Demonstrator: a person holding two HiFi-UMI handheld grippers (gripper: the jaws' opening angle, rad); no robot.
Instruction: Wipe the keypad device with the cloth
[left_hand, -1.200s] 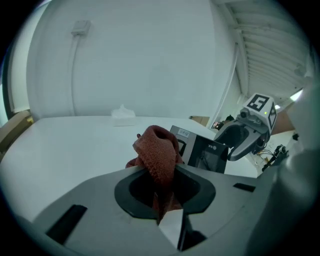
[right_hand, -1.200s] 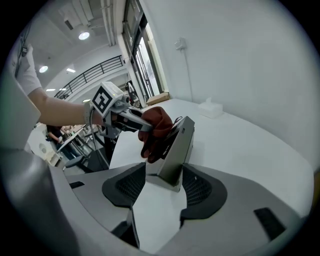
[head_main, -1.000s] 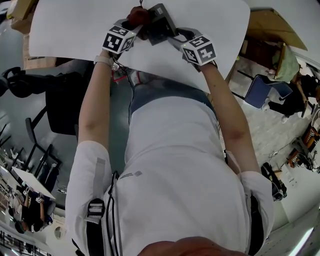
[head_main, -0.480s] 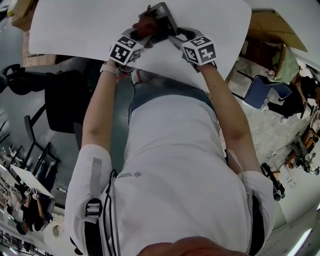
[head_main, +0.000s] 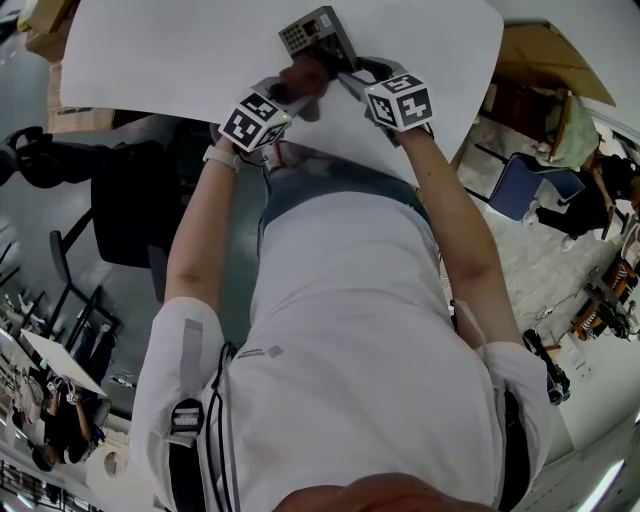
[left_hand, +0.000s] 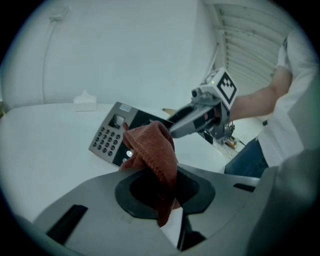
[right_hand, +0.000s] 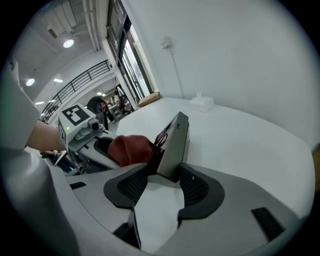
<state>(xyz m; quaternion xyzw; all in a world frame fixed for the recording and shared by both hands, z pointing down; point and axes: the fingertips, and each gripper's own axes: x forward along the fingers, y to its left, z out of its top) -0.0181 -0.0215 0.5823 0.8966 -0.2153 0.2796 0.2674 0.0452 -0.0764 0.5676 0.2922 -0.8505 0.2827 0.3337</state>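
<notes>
The grey keypad device is lifted off the white table, with its keys facing my left gripper. My right gripper is shut on the device's near end; in the right gripper view the device stands edge-on between the pads. My left gripper is shut on a red-brown cloth, and the bunched cloth touches the device's near lower corner. The left gripper view also shows the right gripper reaching in from the right.
A small white tissue box sits far back on the table. Cardboard boxes stand past the table's left end. A black chair is at the person's left and a blue chair at the right. The table's near edge runs by the person's waist.
My left gripper has drawn the cloth back across the device toward the person, and the keys now show. The right gripper and the device have hardly moved.
</notes>
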